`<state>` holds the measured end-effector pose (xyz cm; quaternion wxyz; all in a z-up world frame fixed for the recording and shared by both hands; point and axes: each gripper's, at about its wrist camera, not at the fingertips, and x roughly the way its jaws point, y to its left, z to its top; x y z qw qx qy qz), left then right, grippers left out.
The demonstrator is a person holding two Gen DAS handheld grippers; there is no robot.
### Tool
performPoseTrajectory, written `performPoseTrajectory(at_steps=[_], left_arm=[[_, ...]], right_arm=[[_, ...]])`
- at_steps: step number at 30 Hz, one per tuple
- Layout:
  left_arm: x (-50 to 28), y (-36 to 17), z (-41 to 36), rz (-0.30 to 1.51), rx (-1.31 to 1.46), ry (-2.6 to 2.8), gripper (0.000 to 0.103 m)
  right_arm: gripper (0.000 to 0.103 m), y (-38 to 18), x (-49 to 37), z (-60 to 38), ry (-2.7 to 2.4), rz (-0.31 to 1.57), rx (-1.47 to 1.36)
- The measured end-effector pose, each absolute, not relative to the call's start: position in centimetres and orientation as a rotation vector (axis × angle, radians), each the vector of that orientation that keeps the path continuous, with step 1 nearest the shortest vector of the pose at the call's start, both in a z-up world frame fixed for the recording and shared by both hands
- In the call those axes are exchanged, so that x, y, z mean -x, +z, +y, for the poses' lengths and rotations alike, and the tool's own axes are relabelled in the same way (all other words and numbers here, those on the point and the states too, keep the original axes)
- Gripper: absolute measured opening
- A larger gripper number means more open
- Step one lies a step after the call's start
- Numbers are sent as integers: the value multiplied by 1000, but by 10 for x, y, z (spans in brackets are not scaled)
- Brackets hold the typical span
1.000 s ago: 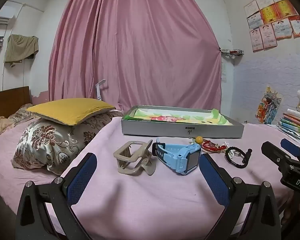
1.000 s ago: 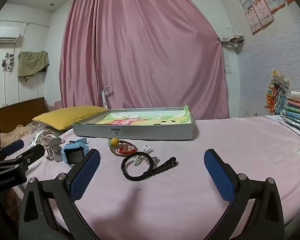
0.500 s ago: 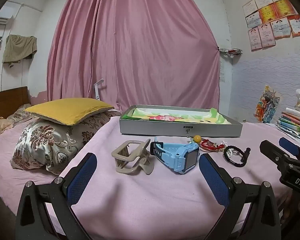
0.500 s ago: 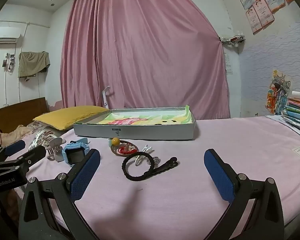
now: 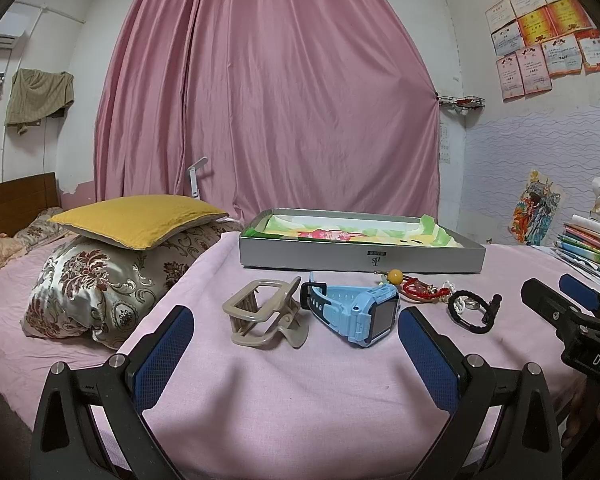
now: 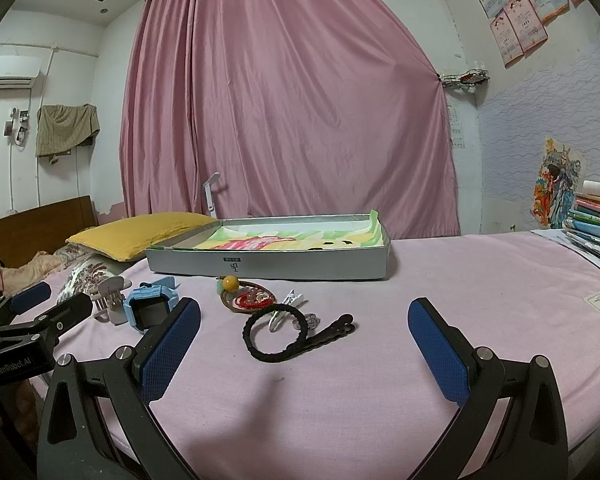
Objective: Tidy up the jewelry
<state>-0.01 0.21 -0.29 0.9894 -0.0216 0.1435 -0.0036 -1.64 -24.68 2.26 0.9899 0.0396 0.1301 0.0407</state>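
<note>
On the pink bed point(image 5: 300, 400) the grey tray point(image 5: 360, 256) sits with nothing sorted into it yet — the approach step, I'd say. Beige claw clip point(image 5: 262, 316), blue watch point(image 5: 360, 312) and black bracelet point(image 6: 274, 334) lie before it. Left gripper point(image 5: 296, 348) and right gripper point(image 6: 304, 344) hover wide open, empty — next, pick one piece

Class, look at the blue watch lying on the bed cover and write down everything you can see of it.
The blue watch is a chunky light-blue smartwatch, plastic by its look, with a squarish case and a dark, unlit screen. Its strap has darker blue parts and curls behind the case, so the watch rests on its side on the pink bed cover, screen facing outward. It lies between a beige hair claw and a red bead bracelet, in front of the grey tray. Neither gripper touches it.
</note>
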Motion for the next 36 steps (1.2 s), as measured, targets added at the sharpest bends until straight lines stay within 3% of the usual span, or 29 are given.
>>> performPoseTrajectory(at_steps=[36], left_arm=[[0, -6, 3, 290, 39, -7, 102]], right_arm=[[102, 23, 17, -249, 81, 260, -84]])
